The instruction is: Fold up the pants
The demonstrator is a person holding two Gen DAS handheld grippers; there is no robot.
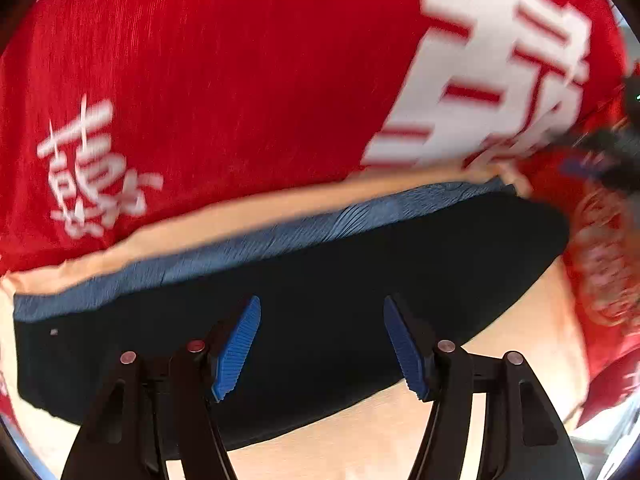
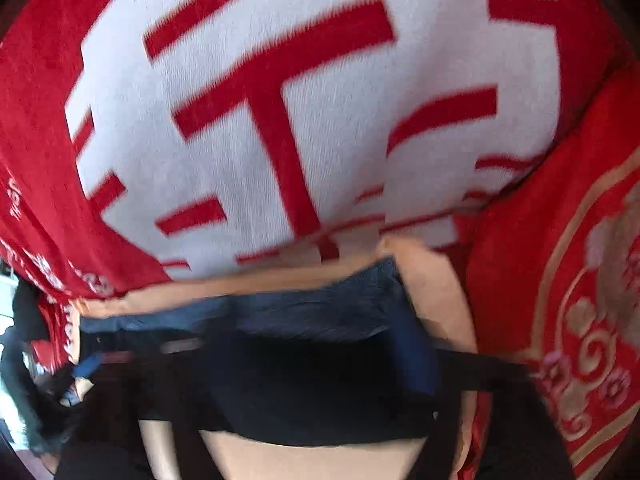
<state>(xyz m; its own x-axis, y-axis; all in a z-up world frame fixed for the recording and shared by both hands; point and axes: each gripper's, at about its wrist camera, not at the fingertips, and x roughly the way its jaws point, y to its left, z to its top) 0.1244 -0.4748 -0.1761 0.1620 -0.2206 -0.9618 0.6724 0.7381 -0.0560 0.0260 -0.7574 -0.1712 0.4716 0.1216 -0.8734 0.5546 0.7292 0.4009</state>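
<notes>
On the pale peach surface (image 1: 520, 320), just in front of the red cloth with white characters (image 1: 224, 92), the pants (image 1: 320, 280) lie as a dark navy, already compact bundle with a ribbed blue waistband (image 1: 280, 236) along the far edge. Their long axis runs left to right across the left wrist view, tilted up toward the right, and the left gripper (image 1: 322, 346) sits directly over the near half, blue-padded fingers (image 1: 236, 350) spread apart with nothing between them. That makes the left hand the better-seen and probably the nearer one to the near edge, which I judge the next fold would turn on. In the right wrist view the pants (image 2: 316, 380) fill the lower centre, waistband again at the far side, but the right gripper (image 2: 320, 432) is smeared by motion blur; I cannot tell whether its fingers are apart or closed. A second red patterned cloth (image 2: 560, 280) lies to the right.
</notes>
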